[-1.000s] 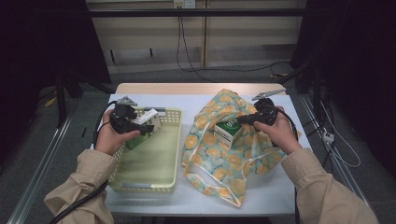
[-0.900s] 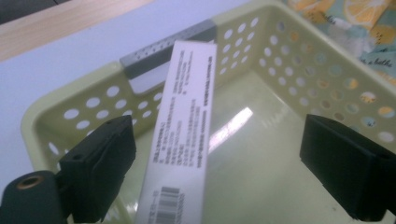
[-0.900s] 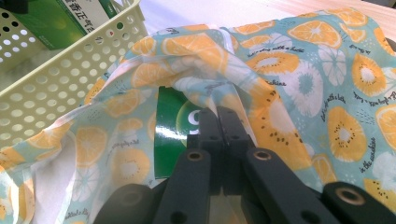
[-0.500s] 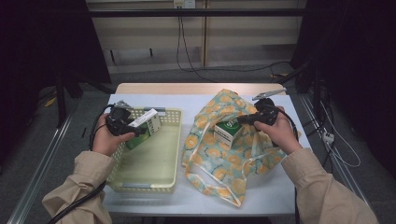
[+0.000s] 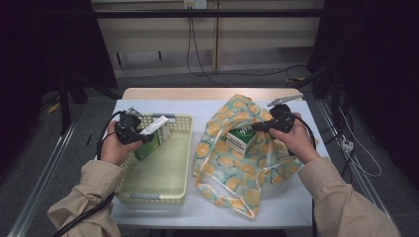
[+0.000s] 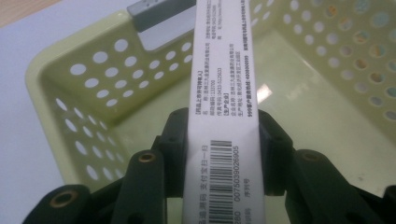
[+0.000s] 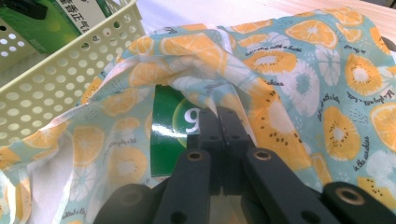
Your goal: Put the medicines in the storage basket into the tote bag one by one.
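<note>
A green-and-white box (image 5: pixel 157 134) stands tilted in the far end of the pale yellow basket (image 5: pixel 188 148). My left gripper (image 5: pixel 143 136) is shut on it; its jaws have just been closing, and the pads now press the box's narrow white barcode side (image 6: pixel 219 93). My right gripper (image 5: pixel 257 127) is shut on the rim cloth of the orange-slice print bag (image 5: pixel 257 165), holding its mouth up. A second green box (image 5: pixel 240 138) sits inside the bag, seen past the shut jaws (image 7: pixel 170 135).
The basket's perforated walls (image 6: pixel 93 79) surround the left gripper, and a grey tag is clipped to the far rim. The bag (image 7: pixel 289 70) lies spread beside the basket (image 7: pixel 60 79) on the white table. A cable trails from each gripper.
The left gripper's jaws have closed from wide apart onto the box in the basket. Both hands stay where they were, and the bag has not shifted.
</note>
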Demonstrator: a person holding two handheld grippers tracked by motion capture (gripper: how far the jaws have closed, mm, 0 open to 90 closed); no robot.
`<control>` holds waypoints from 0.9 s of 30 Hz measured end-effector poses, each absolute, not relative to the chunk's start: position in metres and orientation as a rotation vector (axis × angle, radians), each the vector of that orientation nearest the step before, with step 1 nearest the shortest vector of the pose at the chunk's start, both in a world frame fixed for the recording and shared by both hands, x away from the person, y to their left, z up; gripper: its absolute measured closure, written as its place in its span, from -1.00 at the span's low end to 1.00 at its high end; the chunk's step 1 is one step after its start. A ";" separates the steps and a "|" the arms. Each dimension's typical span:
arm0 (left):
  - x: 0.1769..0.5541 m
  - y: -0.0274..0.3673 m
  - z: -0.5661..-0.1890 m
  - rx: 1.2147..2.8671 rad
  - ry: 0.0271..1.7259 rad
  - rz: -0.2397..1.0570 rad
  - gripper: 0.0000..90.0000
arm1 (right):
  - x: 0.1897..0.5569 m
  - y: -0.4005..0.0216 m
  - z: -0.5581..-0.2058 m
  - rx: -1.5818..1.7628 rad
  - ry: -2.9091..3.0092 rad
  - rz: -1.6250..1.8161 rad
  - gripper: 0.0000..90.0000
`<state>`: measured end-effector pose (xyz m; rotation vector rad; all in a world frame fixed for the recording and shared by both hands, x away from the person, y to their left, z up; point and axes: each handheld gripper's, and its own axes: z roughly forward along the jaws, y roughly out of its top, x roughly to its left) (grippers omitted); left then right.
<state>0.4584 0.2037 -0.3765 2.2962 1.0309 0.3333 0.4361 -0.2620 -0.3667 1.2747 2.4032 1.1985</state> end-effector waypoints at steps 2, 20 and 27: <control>0.456 0.201 -0.371 2.280 1.022 0.327 0.38 | 0.436 -0.263 -0.367 1.278 2.400 1.200 1.00; 0.430 0.152 -0.309 2.216 0.826 0.239 0.39 | 0.434 -0.265 -0.366 1.276 2.392 1.205 1.00; 0.422 0.131 -0.290 2.212 0.753 0.243 0.39 | 0.434 -0.266 -0.365 1.273 2.392 1.207 1.00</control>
